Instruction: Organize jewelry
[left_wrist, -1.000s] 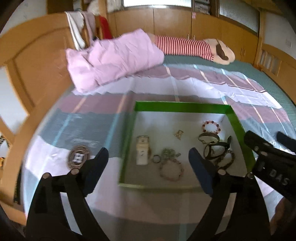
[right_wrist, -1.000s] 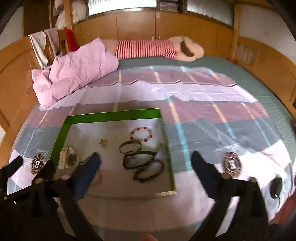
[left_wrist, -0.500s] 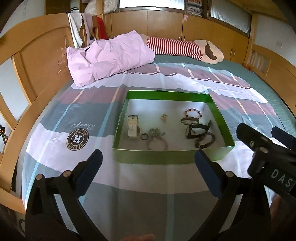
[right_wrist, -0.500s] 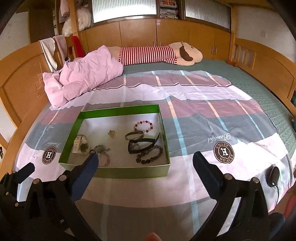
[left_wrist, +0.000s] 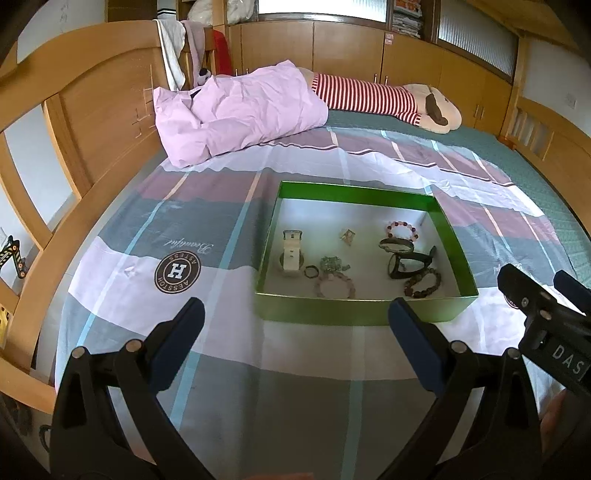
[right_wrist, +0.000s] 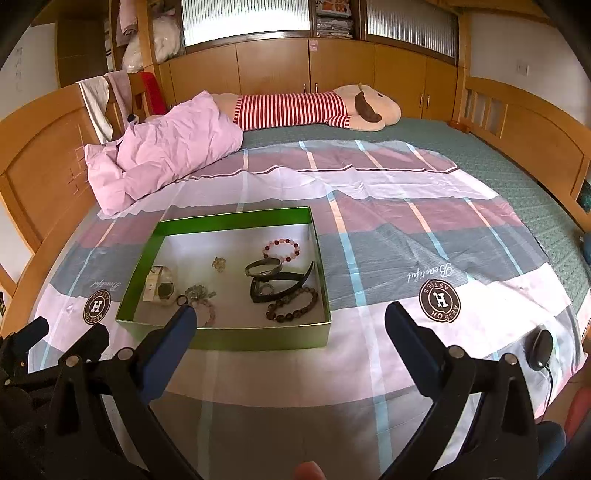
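Both grippers have pulled back from the box since a second ago: it filled the middle of each view then and now sits farther off, its near wall fully visible. My left gripper (left_wrist: 295, 317) finished spreading its jaws in that second and they stand wide apart with nothing between them; my right gripper (right_wrist: 288, 317) is equally spread and empty, low in its frame.

I count one bed, covered by a striped sheet (right_wrist: 388, 236) in pink, grey and mauve. One crumpled pink pillow (left_wrist: 240, 110) lies upper left, and one long plush toy (right_wrist: 314, 110) in a red-and-white striped shirt lies across the top.

One green box (left_wrist: 351, 317) rests on the sheet, centre in the left view, left of centre in the right. Inside it I count roughly nine pieces: one white watch (left_wrist: 291, 254) at the left, one black watch (right_wrist: 280, 286) at the right, one dark bangle (right_wrist: 263, 266) just above it, one pink bead bracelet (right_wrist: 281, 249) toward the far right corner, one dark bead bracelet (right_wrist: 293, 304) near the front right, one pinkish bracelet (left_wrist: 334, 288) at the front, one green cluster (left_wrist: 332, 264), one small dark ring (left_wrist: 311, 272) and one small gold piece (left_wrist: 347, 236).

Two round brown logos (right_wrist: 439, 301) on the sheet read "H" with "AESSION", beside script reading "Beautiful". The right gripper's body, at the right edge of the left view, shows "DAS".
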